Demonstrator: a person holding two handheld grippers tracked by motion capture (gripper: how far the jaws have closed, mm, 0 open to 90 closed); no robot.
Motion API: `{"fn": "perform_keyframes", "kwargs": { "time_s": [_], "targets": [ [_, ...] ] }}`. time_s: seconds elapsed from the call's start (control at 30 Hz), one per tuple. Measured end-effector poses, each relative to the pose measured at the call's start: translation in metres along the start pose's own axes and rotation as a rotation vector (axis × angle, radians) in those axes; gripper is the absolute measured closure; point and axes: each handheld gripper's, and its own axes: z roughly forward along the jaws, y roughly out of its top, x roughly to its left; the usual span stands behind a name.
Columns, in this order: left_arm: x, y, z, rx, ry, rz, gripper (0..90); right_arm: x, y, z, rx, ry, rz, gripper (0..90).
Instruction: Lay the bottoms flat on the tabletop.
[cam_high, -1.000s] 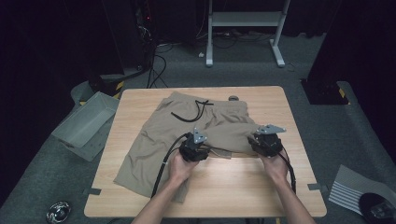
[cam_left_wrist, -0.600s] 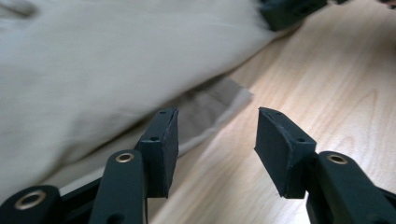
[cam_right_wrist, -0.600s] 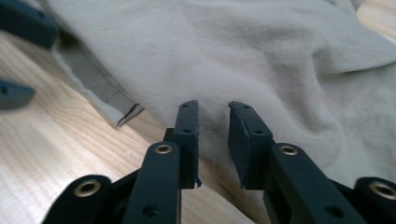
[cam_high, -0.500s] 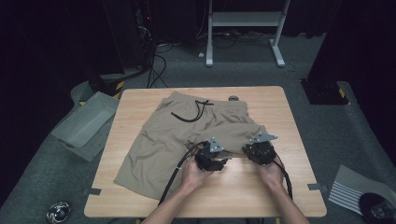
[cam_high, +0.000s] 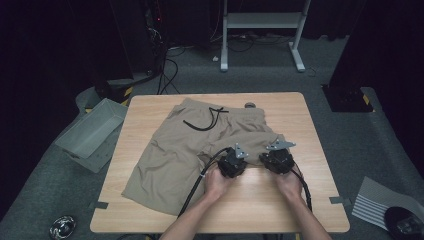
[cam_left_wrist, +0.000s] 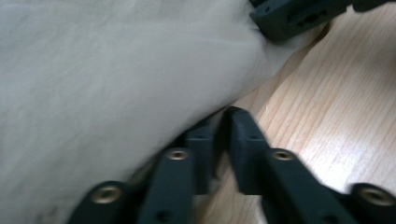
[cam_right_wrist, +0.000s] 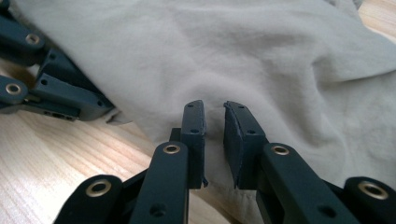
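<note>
Beige shorts (cam_high: 185, 150) lie flat on the wooden table (cam_high: 260, 205), waistband and black drawstring (cam_high: 205, 120) at the far side. Both grippers sit at the near hem of the right-hand leg. My left gripper (cam_high: 232, 162) is at the hem's inner part. In the left gripper view its jaws (cam_left_wrist: 219, 123) are nearly together, and the cloth edge (cam_left_wrist: 116, 70) drapes over the left one. My right gripper (cam_high: 276, 160) is a hand's width to the right. Its jaws (cam_right_wrist: 215, 109) pinch a fold of the fabric (cam_right_wrist: 257, 51). The two grippers almost touch.
A grey plastic bin (cam_high: 90, 132) sits on the floor left of the table. A white metal stand (cam_high: 260, 25) is behind the table, and dark equipment with cables is at the back left. A striped sheet (cam_high: 380, 202) lies on the floor at the right. Bare wood lies in front of the hands.
My left gripper has slid right along the hem, ending close beside the right gripper. The right gripper shifted slightly left and toward me, and the right leg's hem came with it.
</note>
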Motion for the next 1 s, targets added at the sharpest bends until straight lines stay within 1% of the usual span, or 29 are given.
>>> {"fn": "perform_keyframes", "kwargs": {
  "time_s": [0.03,0.07,0.13,0.17,0.23,0.27,0.33,0.37,0.4,0.43,0.5,0.53,0.57,0.6,0.7,0.73,0.77,0.8,0.83,0.87,0.93,0.97,1.0],
  "targets": [
    [-0.001,0.000,-0.002,0.009,-0.013,0.010,85.4,0.000,0.000,0.000,-0.001,-0.002,0.002,77.1],
    [-0.003,-0.001,-0.003,0.013,-0.015,0.027,86.1,0.000,0.001,0.000,-0.003,-0.006,0.005,75.5],
    [-0.009,-0.003,-0.009,0.011,-0.025,0.064,86.5,-0.001,0.002,-0.001,-0.006,-0.011,0.010,70.8],
    [-0.011,-0.003,-0.013,0.001,-0.034,0.081,86.6,-0.002,0.002,-0.001,-0.007,-0.015,0.014,67.4],
    [-0.015,-0.005,-0.025,-0.027,-0.063,0.091,86.6,-0.004,0.003,0.000,0.002,-0.021,0.024,61.3],
    [-0.016,-0.006,-0.030,-0.042,-0.081,0.103,86.7,-0.005,0.003,0.001,0.008,-0.025,0.032,59.6],
    [-0.022,-0.011,-0.042,-0.054,-0.118,0.134,86.7,-0.007,0.003,0.003,0.020,-0.020,0.049,59.2],
    [-0.023,-0.013,-0.046,-0.056,-0.131,0.149,86.7,-0.009,0.003,0.005,0.032,-0.018,0.049,61.2],
    [-0.027,-0.016,-0.051,-0.061,-0.149,0.163,86.6,-0.009,0.003,0.005,0.040,-0.018,0.048,65.3],
    [-0.030,-0.019,-0.055,-0.057,-0.163,0.187,86.7,-0.009,0.002,0.007,0.050,-0.018,0.047,69.5],
    [-0.034,-0.026,-0.062,-0.052,-0.187,0.220,86.6,-0.011,0.001,0.009,0.070,-0.020,0.039,79.4],
    [-0.037,-0.031,-0.066,-0.051,-0.202,0.228,86.6,-0.012,0.001,0.010,0.077,-0.024,0.035,83.5],
    [-0.038,-0.034,-0.068,-0.053,-0.207,0.231,86.6,-0.014,0.000,0.011,0.076,-0.030,0.034,87.7],
    [-0.039,-0.037,-0.070,-0.051,-0.216,0.234,86.5,-0.016,0.000,0.011,0.075,-0.032,0.037,89.6],
    [-0.037,-0.043,-0.073,-0.046,-0.228,0.237,85.8,-0.019,0.001,0.011,0.084,-0.062,0.034,89.8],
    [-0.036,-0.044,-0.074,-0.055,-0.230,0.231,84.1,-0.020,0.001,0.010,0.083,-0.064,0.039,89.7],
    [-0.035,-0.044,-0.075,-0.066,-0.222,0.227,76.3,-0.020,0.001,0.009,0.073,-0.064,0.041,87.2],
    [-0.034,-0.044,-0.077,-0.083,-0.208,0.212,68.9,-0.019,0.000,0.006,0.057,-0.059,0.042,82.4],
    [-0.032,-0.043,-0.080,-0.102,-0.193,0.195,60.8,-0.017,0.000,0.003,0.038,-0.054,0.042,75.5],
    [-0.030,-0.043,-0.082,-0.115,-0.176,0.186,55.4,-0.014,0.000,-0.001,0.022,-0.048,0.041,70.5],
    [-0.023,-0.041,-0.089,-0.154,-0.129,0.157,47.0,-0.009,-0.003,-0.008,-0.003,-0.039,0.041,64.8],
    [-0.019,-0.040,-0.093,-0.171,-0.112,0.143,44.5,-0.005,-0.006,-0.011,-0.008,-0.036,0.033,63.2],
    [-0.013,-0.039,-0.098,-0.186,-0.082,0.127,43.1,-0.001,-0.009,-0.013,-0.009,-0.035,0.022,62.8]
  ]
}}
